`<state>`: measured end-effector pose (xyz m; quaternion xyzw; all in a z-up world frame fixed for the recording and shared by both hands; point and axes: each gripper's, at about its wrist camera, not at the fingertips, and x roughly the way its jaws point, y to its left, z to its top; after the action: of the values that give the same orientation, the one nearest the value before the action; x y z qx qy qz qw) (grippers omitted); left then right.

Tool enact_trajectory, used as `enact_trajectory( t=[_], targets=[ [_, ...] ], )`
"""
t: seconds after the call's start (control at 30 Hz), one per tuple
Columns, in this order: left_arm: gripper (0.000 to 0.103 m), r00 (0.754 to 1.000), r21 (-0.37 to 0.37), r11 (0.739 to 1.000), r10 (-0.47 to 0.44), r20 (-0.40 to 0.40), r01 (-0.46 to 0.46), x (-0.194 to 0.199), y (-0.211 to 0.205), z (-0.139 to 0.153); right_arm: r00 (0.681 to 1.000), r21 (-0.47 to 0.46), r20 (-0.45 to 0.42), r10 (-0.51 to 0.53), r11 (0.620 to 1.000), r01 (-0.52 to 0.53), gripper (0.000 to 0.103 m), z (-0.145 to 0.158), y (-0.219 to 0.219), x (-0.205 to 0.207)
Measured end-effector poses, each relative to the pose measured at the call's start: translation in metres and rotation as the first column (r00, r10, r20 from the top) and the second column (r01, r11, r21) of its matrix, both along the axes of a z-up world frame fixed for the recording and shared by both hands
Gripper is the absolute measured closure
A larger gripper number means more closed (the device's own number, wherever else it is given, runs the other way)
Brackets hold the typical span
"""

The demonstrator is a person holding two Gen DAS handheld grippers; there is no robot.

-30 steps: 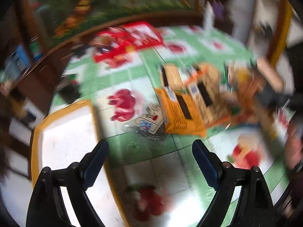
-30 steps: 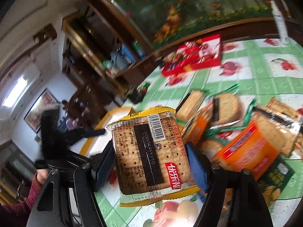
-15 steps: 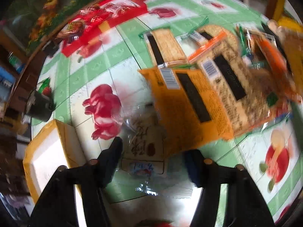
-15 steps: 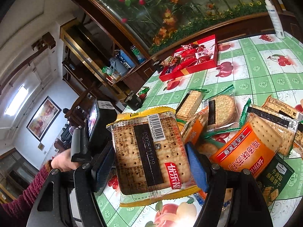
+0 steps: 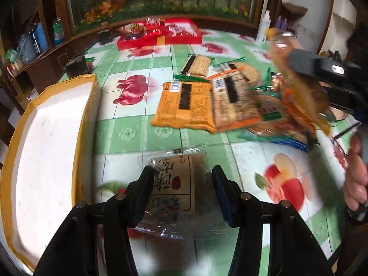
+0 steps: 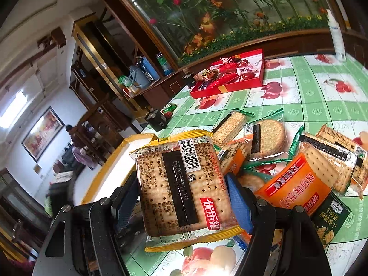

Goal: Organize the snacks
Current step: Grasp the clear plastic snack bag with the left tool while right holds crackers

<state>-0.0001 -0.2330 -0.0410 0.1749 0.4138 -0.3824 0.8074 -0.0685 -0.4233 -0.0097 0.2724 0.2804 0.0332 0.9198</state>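
My left gripper [image 5: 182, 191] points down at the tablecloth and its jaws are closing. A clear-wrapped snack packet with a brown label [image 5: 177, 179] sits between them, and both pads touch its sides. My right gripper [image 6: 181, 200] is shut on a yellow-edged cracker packet [image 6: 181, 184], held upright above the table. In the left wrist view that gripper [image 5: 322, 69] and its packet show blurred at the right. A white foam box with a yellow taped rim [image 5: 87, 105] stands to the left of the left gripper, its rim [image 6: 108, 163] behind the held crackers.
A heap of cracker packets [image 5: 207, 101] [image 6: 296, 181] lies mid-table. A red tray of sweets [image 5: 161, 38] [image 6: 232, 80] sits at the back, a white bottle [image 5: 264, 26] at the far edge and a black holder [image 5: 76, 65] beyond the box. A person's hand [image 5: 355, 179] shows at right.
The left gripper's jaws went from wide apart to close around the clear-wrapped packet, after swinging down over it. The right gripper kept still with the cracker packet.
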Motion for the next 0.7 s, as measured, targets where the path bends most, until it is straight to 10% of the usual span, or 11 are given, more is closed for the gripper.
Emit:
enact_trajectory(
  t=[0.47, 0.7],
  targets=[
    [0.065, 1.000, -0.126, 0.992, 0.008, -0.026, -0.011, 0.001, 0.041, 0.039, 1.000, -0.069, -0.005, 0.019, 0.997, -0.019, 0.025, 0.002, 0.038, 0.015],
    [0.031, 0.999, -0.082, 0.996, -0.030, -0.042, 0.027, -0.003, 0.041, 0.021, 1.000, -0.035, 0.007, 0.003, 0.999, -0.002, 0.025, -0.001, 0.031, 0.011]
  ],
)
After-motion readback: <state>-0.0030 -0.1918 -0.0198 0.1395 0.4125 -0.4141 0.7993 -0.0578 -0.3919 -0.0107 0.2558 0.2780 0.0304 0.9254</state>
